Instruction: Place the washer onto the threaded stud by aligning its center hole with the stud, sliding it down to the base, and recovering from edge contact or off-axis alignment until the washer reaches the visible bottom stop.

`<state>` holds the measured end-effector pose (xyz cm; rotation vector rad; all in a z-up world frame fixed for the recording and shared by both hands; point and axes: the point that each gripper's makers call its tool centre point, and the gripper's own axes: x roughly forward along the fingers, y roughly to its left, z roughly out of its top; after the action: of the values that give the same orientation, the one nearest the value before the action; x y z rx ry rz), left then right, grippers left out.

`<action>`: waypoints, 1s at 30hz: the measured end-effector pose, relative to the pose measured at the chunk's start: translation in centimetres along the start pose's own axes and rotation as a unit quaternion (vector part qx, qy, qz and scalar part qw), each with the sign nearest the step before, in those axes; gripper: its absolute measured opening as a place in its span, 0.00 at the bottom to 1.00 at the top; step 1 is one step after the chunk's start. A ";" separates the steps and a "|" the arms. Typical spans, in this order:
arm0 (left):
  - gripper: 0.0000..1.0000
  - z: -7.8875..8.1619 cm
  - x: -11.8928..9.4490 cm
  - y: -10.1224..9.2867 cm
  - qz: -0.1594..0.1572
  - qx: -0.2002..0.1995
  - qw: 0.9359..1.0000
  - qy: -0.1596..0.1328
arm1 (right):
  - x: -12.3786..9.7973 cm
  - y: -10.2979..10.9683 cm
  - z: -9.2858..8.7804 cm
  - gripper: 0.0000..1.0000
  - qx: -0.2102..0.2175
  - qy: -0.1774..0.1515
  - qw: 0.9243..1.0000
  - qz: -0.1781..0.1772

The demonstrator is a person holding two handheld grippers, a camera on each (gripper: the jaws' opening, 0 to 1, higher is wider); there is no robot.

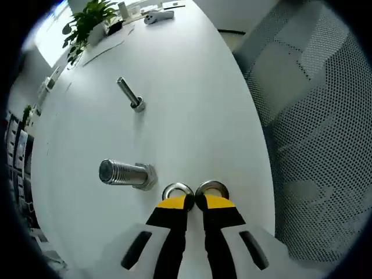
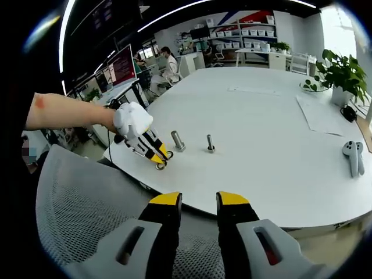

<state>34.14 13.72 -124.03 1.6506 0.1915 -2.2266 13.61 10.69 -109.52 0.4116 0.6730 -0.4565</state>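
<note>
Two washers [image 1: 195,190] lie at the near-closed left gripper [image 1: 195,202]; pinch one squarely, leaving the open right gripper [image 2: 199,199] idle.

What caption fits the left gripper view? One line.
Left gripper tips poised at two washers beside a large threaded stud on white table.

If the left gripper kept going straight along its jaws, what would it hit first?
The left gripper points down at two washers lying at its tips on the table; it would meet them first. Jaws nearly shut; depth unclear.
</note>
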 end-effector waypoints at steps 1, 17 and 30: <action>0.08 0.1 0.0 -0.1 -0.005 0.030 1.000 -0.002 | 0.0 0.0 0.0 0.26 0.000 0.000 1.000 0.001; 0.07 1.1 -0.3 -0.6 -0.043 0.226 0.973 0.031 | 0.1 0.2 -0.1 0.26 -0.002 0.001 1.000 0.009; 0.00 4.2 -5.0 2.5 0.042 0.002 0.992 -0.118 | 0.1 0.4 -0.1 0.26 -0.006 0.004 1.000 0.016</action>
<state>32.56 11.09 -117.75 1.3554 0.0530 -2.3339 13.85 11.07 -109.55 0.4117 0.6757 -0.4209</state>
